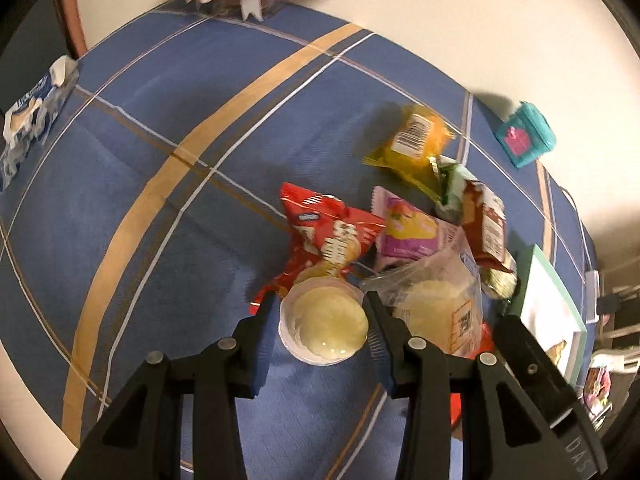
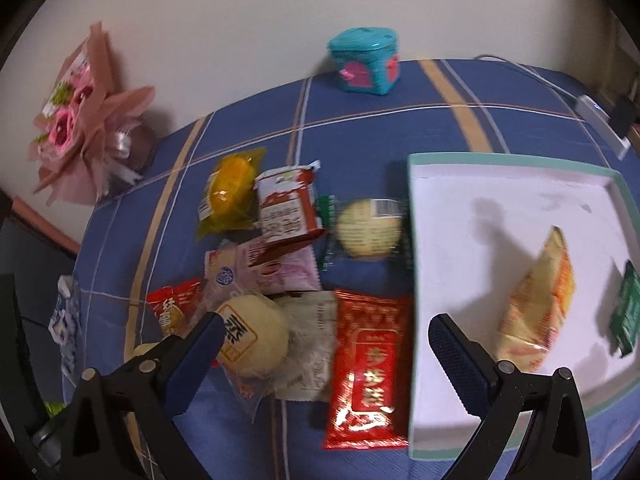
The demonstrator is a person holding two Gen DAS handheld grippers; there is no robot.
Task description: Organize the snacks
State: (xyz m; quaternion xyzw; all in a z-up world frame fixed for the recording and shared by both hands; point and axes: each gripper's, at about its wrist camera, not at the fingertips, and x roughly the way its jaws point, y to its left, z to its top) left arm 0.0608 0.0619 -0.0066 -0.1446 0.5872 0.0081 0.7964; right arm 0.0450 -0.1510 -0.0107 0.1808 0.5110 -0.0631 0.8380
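The left hand-held gripper (image 1: 322,320) clamps a pale jelly cup (image 1: 324,326) at the lower centre of its frame, above the blue-clothed surface (image 1: 160,200). The right hand-held gripper (image 2: 326,338) gapes empty over a red packet (image 2: 368,368), beside the white box (image 2: 414,240) at right holding a yellow pack (image 2: 536,304).

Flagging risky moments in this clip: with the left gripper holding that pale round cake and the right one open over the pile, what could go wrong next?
The left gripper pinches the soft pale cake only at its sides, so it might squash or slip out. The open right gripper hangs over overlapping packets beside the box; closing could catch the red packet and a neighbour together.
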